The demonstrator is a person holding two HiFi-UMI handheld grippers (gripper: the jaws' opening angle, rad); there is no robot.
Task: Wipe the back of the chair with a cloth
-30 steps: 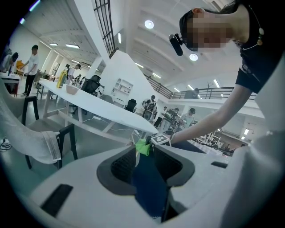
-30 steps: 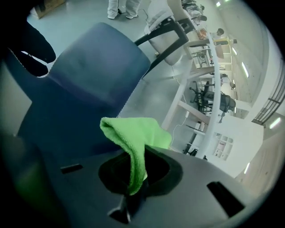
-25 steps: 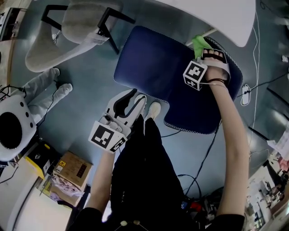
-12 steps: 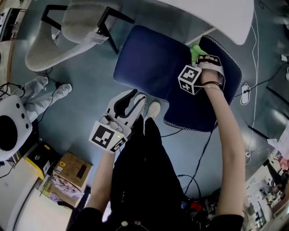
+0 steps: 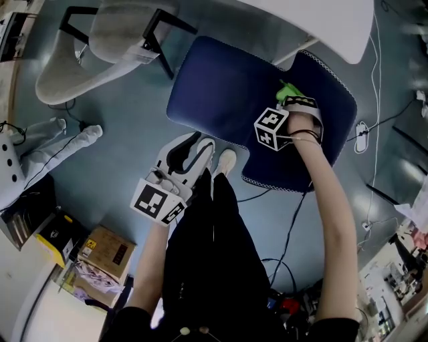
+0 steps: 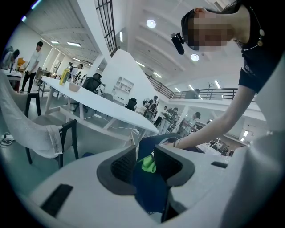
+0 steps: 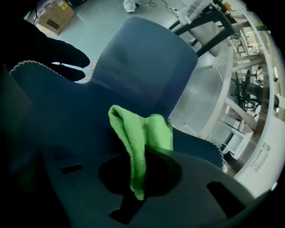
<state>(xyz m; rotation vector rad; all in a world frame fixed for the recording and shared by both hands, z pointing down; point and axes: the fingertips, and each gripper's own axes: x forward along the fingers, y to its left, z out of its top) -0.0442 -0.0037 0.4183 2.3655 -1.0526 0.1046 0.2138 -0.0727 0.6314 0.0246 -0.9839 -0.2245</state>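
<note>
A grey-blue floor [image 5: 127, 120] fills the room below, with a white bench [image 5: 321, 20] along the top edge and a grey chair [image 5: 87, 47] at the upper left. A cardboard box [image 5: 107, 248] sits at the lower left, and a black cable [image 5: 294, 214] trails across the floor.

A blue chair [image 5: 221, 87] stands beside the bench; its back [image 5: 328, 127], edged with white stitching, is the part nearer the person.

The right claw [image 5: 292, 100] is pressed together on a green cloth [image 5: 286, 89]. The cloth folds up out of the jaws and lies against the chair's back, near the seat.

The left claw [image 5: 194, 148] hovers over the floor just beside the seat's near edge, above the person's shoes. Its jaws are spread and pinch nothing; the blue chair and the cloth show through the gap.
</note>
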